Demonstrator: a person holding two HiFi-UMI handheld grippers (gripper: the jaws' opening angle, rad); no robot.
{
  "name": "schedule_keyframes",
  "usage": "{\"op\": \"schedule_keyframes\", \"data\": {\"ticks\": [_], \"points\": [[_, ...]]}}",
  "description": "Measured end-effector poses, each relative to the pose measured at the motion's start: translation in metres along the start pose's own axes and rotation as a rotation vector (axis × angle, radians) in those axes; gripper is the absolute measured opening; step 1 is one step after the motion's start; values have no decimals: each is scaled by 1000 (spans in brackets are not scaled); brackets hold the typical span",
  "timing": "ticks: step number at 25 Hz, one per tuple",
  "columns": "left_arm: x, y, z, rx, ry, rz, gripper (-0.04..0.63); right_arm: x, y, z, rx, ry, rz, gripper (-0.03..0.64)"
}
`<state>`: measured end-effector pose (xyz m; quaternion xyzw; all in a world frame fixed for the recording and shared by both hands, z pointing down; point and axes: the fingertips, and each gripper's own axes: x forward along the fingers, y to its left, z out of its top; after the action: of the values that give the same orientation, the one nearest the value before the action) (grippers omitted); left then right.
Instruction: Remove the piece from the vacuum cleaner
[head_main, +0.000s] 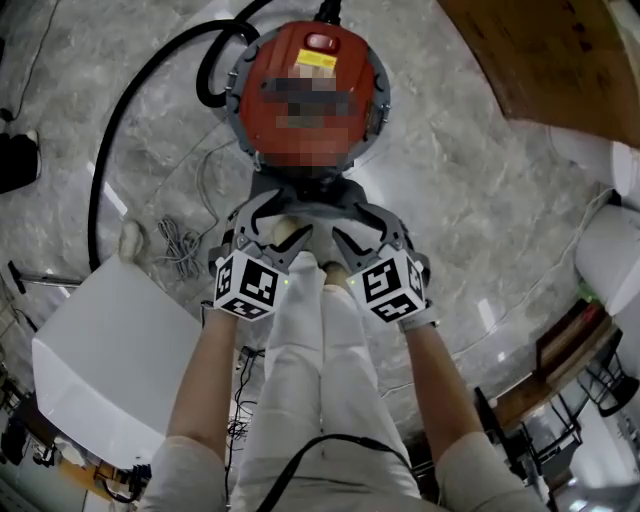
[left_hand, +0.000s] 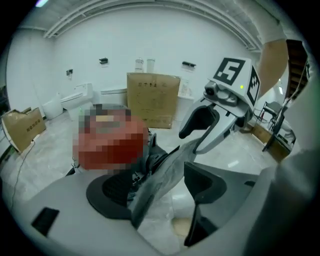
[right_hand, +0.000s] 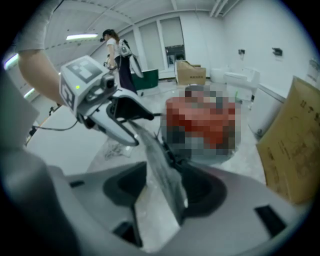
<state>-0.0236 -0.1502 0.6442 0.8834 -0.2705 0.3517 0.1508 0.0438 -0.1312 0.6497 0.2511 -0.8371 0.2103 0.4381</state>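
Observation:
The red round vacuum cleaner (head_main: 310, 90) stands on the marble floor ahead of my legs. A grey flat piece (head_main: 300, 192) juts from its near side. My left gripper (head_main: 272, 222) and right gripper (head_main: 352, 225) hang side by side just short of it, both with jaws wide. In the left gripper view the grey piece (left_hand: 165, 175) runs slantwise between the spread pads of my left gripper (left_hand: 160, 195), toward the right gripper (left_hand: 200, 122). The right gripper view shows the same piece (right_hand: 160, 170) between the jaws of my right gripper (right_hand: 167, 195). Neither pair of pads visibly presses on it.
A black hose (head_main: 110, 150) loops off the vacuum to the left, with loose cables (head_main: 180, 245) on the floor. A white panel (head_main: 110, 350) lies at my left, a wooden surface (head_main: 540, 50) at top right. A cardboard box (left_hand: 152, 100) stands behind the vacuum. A person (right_hand: 117, 55) stands far off.

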Motion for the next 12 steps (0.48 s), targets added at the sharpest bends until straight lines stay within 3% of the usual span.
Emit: {"op": "schedule_keyframes", "data": {"ticks": [8,12], "points": [[30,7,-47,327,309,4,324,33,-12,-20,-137,122,-37,210],[36,8,-56,417,355,-12,324,41,-10,-14,-217,130,-43,209]]}}
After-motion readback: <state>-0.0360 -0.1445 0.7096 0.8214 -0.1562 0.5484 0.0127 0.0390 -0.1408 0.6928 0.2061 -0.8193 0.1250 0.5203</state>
